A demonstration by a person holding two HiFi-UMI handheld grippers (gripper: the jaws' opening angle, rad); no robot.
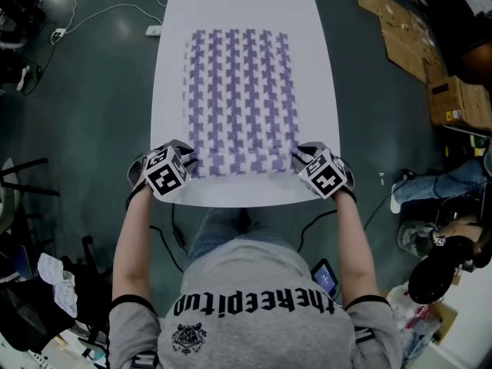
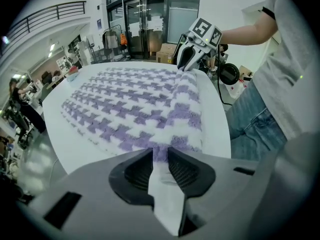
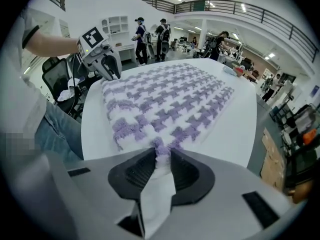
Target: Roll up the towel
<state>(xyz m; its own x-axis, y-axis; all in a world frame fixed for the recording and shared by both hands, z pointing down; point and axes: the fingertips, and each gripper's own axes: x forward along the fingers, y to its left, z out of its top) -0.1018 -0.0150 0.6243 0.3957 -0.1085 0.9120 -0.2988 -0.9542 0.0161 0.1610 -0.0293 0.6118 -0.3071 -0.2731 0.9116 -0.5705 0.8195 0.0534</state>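
My purple and white towel point(image 1: 240, 98) lies flat on the white worktop point(image 1: 323, 68), spread out away from me. My left tongs point(image 2: 160, 159) are clenched on the near left corner of the towel. My right tongs point(image 3: 161, 159) are pinching the near right corner. I think I am at the very start of the rolling. The near edge is grabbed, but I see no real roll yet. Next I should lift that edge a little and turn it over onto the towel. Both sides need to go together, so the roll comes out straight and not crooked.
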